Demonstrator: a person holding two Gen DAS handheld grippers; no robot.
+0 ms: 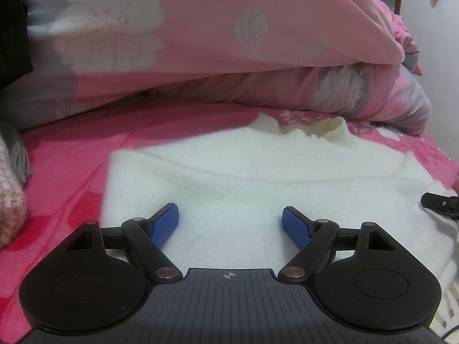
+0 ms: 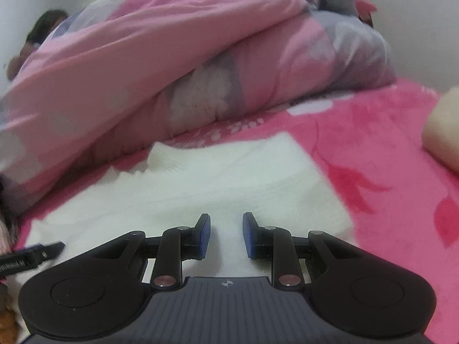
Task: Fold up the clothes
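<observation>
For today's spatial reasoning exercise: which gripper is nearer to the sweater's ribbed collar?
Left, by a small margin. The left gripper hangs open over the sweater body, below its collar. The right gripper, jaws apart, is over the sweater's right part, the collar farther off to its left.

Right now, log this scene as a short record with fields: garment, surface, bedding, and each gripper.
garment: white knit sweater, lying flat, ribbed collar at the far end
surface: pink fleece blanket with red flower print, under the sweater
bedding: pink floral duvet heaped behind the sweater
left gripper: open wide over the sweater, nothing between the pads
right gripper: open by a narrow gap over the sweater, no fabric pinched
other: a pale object at the right gripper view's right edge, unclear what it is
</observation>
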